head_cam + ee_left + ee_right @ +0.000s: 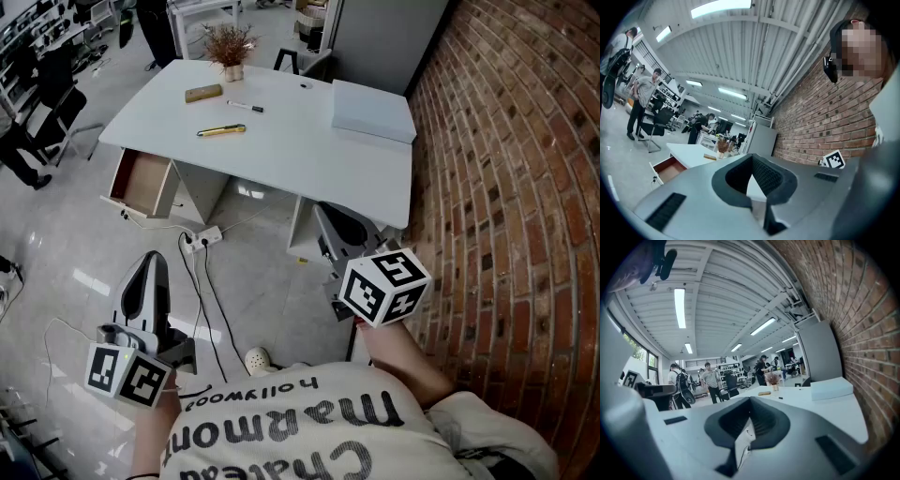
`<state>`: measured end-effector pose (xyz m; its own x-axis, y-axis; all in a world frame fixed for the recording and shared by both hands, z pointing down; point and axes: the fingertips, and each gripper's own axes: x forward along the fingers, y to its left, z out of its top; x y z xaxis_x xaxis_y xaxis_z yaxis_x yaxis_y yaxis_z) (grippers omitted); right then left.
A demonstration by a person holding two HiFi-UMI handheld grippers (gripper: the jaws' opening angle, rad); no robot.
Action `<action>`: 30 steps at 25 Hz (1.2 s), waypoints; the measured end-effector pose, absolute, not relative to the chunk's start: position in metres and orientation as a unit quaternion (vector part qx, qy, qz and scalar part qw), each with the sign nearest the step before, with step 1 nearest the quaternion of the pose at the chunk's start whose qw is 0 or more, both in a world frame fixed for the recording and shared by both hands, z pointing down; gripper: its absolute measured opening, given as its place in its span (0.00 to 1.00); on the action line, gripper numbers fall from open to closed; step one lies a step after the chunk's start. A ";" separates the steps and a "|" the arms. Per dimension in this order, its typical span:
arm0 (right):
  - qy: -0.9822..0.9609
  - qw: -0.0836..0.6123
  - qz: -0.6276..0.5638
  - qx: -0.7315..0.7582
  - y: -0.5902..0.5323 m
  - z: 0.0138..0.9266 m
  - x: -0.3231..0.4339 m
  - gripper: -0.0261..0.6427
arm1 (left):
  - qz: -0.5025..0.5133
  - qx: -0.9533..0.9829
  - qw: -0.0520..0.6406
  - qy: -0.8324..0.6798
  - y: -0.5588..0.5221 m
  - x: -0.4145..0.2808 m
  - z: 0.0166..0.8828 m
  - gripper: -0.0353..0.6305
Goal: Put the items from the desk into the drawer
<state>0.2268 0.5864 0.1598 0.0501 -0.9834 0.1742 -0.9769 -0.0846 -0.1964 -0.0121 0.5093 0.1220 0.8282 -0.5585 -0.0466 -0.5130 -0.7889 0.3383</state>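
Hovering well short of desk (281, 141) | left gripper (153, 267): jaws together, empty | right gripper (330, 220): jaws together, empty | drawer (141, 183) standing open

White desk (281, 150), potted dried plant (230, 47), brown block (203, 93), black marker (246, 107), yellow pen (221, 130), pale box (373, 111)

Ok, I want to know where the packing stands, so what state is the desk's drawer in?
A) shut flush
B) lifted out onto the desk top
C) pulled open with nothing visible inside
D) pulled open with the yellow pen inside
C: in the head view the drawer stands pulled out under the desk, its brown inside bare, while the yellow pen lies on the desk top.
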 end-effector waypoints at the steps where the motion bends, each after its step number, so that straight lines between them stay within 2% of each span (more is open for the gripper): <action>1: 0.676 0.013 -0.133 -0.725 0.583 0.160 0.227 0.04 | -0.072 0.943 0.158 -0.283 0.506 -0.012 0.122 0.06; 20: 0.668 0.025 -0.149 -0.728 0.517 0.181 0.201 0.04 | -0.071 0.950 0.172 -0.251 0.430 -0.024 0.143 0.06; 30: 0.670 0.009 -0.173 -0.722 0.459 0.204 0.236 0.04 | -0.069 0.947 0.183 -0.253 0.381 0.008 0.157 0.06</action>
<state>0.2356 0.4593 0.2039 0.0433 -0.9703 0.2380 -0.9639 -0.1032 -0.2453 0.0080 0.3808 0.1570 0.8624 -0.5049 -0.0377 -0.4544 -0.8046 0.3823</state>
